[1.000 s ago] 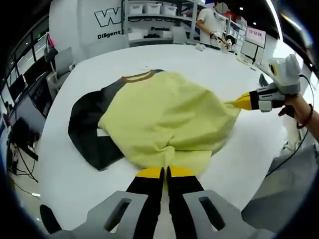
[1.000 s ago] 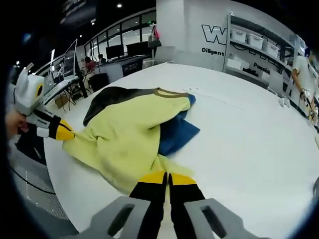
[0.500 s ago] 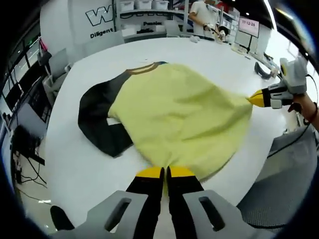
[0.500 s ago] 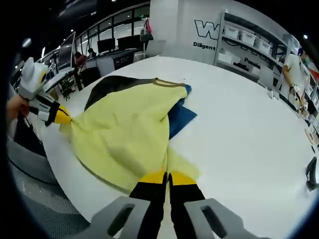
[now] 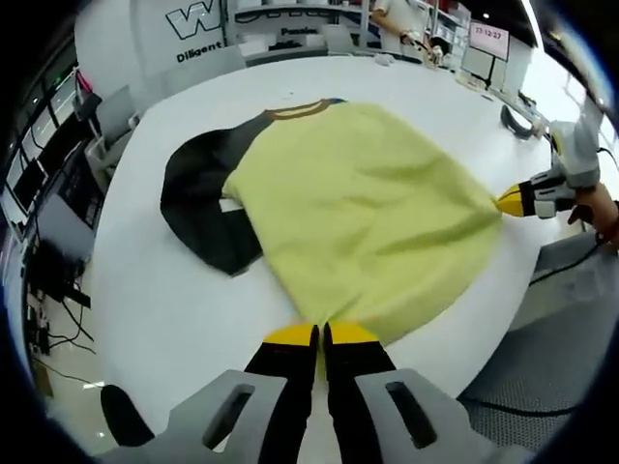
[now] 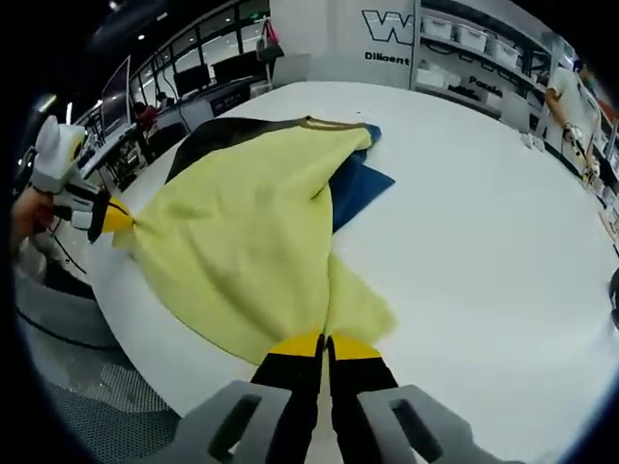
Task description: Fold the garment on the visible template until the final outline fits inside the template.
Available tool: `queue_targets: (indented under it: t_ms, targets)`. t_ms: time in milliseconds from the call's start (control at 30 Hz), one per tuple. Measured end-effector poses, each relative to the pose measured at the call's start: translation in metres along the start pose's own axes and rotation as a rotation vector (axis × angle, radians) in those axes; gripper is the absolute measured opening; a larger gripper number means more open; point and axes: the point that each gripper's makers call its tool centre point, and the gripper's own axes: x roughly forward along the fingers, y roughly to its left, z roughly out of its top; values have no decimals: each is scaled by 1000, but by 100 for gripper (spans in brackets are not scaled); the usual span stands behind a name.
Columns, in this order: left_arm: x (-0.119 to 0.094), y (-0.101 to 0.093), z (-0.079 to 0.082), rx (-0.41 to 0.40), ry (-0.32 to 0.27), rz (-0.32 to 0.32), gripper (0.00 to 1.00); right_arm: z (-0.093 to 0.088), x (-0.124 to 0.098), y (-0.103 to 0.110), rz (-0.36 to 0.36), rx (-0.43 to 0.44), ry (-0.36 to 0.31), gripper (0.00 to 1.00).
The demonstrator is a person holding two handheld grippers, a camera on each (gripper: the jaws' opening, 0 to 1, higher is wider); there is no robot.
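Left claw (image 5: 320,334) clamped tight on the yellow hem of the garment (image 5: 358,208), jaws pressed together with cloth pinched between them. Right claw (image 6: 323,344) likewise closed on the opposite corner of the same hem, seen from across as a yellow tip (image 5: 513,201) at the cloth's far point. Between the two, yellow body drawn taut and spread flat over the white table (image 5: 145,319), close to its near edge. Black sleeve (image 5: 203,203) lying out to one side, brown-trimmed collar (image 5: 295,109) at the far end, blue panel (image 6: 360,184) poking out from under the yellow on the other side. No template outline discernible on the table from either view, so fit against it cannot be judged. Person's hand (image 6: 29,215) gripping the left tool at the rim of the right gripper view.

Likely step: stretching the hem flat, ahead of a fold toward the collar.

Risks from here:
- Hem near the table's edge; pulling further outward could drag the cloth over the lip and let it hang off.
- Uneven tension between the two corners could skew the body, leaving a slanted fold line.
- Lifting the hem over too fast could trap air or bunch the yellow layer, bulging the outline.
- Black sleeve and blue panel left splayed could stick out past the final shape unless tucked in.
- Thin pinch at either corner could slip free mid-fold, dropping one side.
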Motion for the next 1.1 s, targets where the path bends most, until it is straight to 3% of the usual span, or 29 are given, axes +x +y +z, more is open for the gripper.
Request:
queue_targets:
  t_ms: [33, 167, 233, 333, 400, 567, 733, 900, 1100]
  targets:
    - [2, 0, -3, 10, 12, 4, 3, -3, 2, 1, 12, -11, 23, 0]
    - [2, 2, -6, -14, 22, 11, 6, 5, -4, 0, 27, -13, 1, 0]
    - [-4, 6, 3, -38, -35, 34, 15, 23, -9, -10, 10, 5, -59, 0]
    - [-8, 12, 14, -110, -97, 37, 35, 41, -11, -20, 1, 30, -104, 12]
    - [-7, 23, 21, -147, -135, 65, 43, 55, -8, -26, 14, 48, -128, 20]
    - [-2, 56, 31, -266, -173, 159, 43, 91, 10, -44, 20, 87, -177, 28]
    - [9, 84, 38, -331, -189, 238, 45, 115, 38, -57, 22, 127, -196, 28]
    - [23, 104, 50, -389, -237, 277, 54, 128, 70, -58, 27, 109, -183, 33]
    - [39, 115, 53, -436, -242, 284, 52, 136, 95, -63, 20, 84, -186, 35]
